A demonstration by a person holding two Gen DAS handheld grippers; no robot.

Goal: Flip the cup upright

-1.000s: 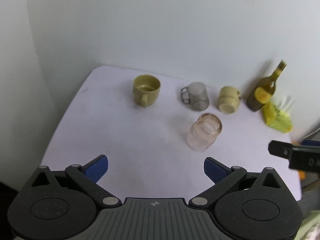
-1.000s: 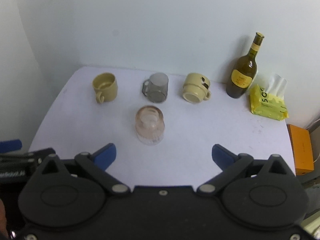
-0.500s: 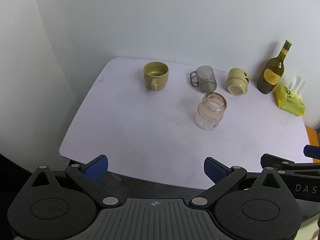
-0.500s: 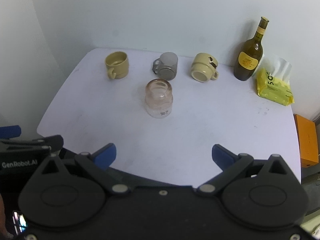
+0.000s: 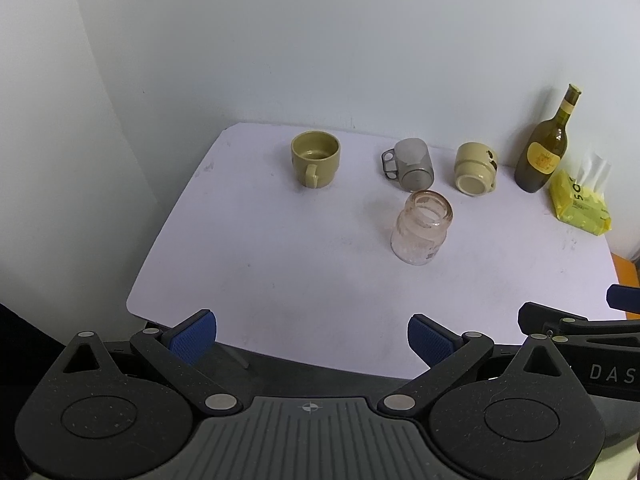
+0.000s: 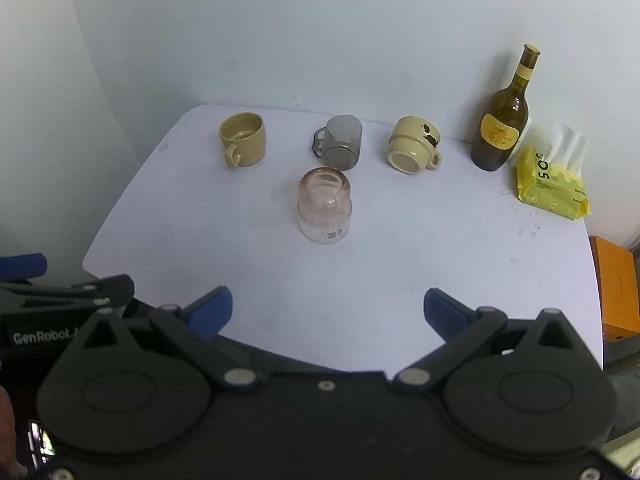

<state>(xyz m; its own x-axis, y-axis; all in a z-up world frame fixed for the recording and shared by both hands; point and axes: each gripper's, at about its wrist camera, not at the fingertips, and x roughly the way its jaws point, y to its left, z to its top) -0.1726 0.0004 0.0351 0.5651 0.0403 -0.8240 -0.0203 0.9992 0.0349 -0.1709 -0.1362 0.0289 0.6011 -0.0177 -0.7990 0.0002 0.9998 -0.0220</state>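
A pinkish clear glass cup [image 5: 421,228] [image 6: 325,206] stands mid-table with its narrower end up; I cannot tell if it is upside down. An olive mug [image 5: 315,159] [image 6: 242,143] stands upright at the back left. A grey translucent cup [image 5: 412,164] [image 6: 342,142] and a cream mug [image 5: 475,169] [image 6: 414,149] lie on their sides behind the glass. My left gripper [image 5: 312,338] and right gripper [image 6: 328,312] are both open and empty, side by side over the table's near edge.
A white table [image 5: 280,260] stands against a white wall. A brown wine bottle [image 6: 502,120] and a yellow tissue pack [image 6: 550,184] sit at the back right. An orange box [image 6: 616,284] lies beyond the right edge.
Both grippers have pulled back and up from the table, so the cups look smaller and farther. The objects have not moved.
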